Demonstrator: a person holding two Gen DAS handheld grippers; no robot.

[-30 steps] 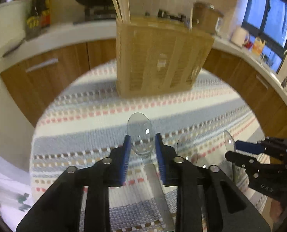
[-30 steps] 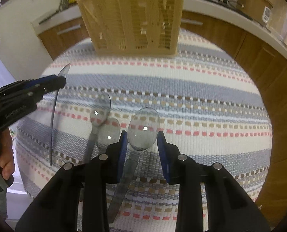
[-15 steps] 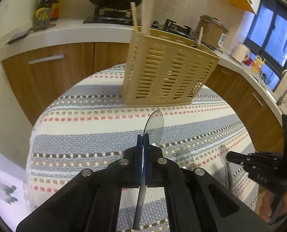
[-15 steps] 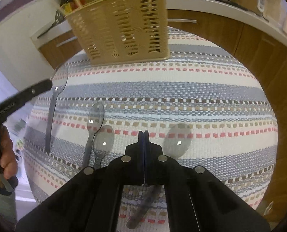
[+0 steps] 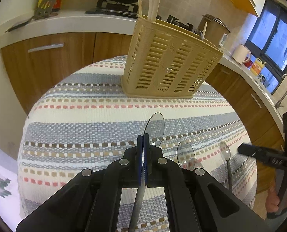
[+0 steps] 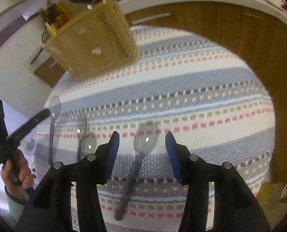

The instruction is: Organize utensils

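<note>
Right hand-held gripper (image 6: pixel 141 150) shifted, jaws opening astride clear plastic spoon (image 6: pixel 137 158), handle pointing near; left hand-held gripper (image 5: pixel 143 145) clenched on another spoon (image 5: pixel 153 129).

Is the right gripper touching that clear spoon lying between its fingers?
Apart. In the right wrist view the opening right gripper straddles the clear spoon, with striped cloth showing on both sides.

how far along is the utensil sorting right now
Early on. Already in the beige caddy: a few wooden sticks. In hand: the left gripper is shut on one clear spoon, lifted off the striped cloth. Left: the right gripper is opening over a spoon lying on the cloth, not gripping it, and two more spoons lie beside it.
</note>
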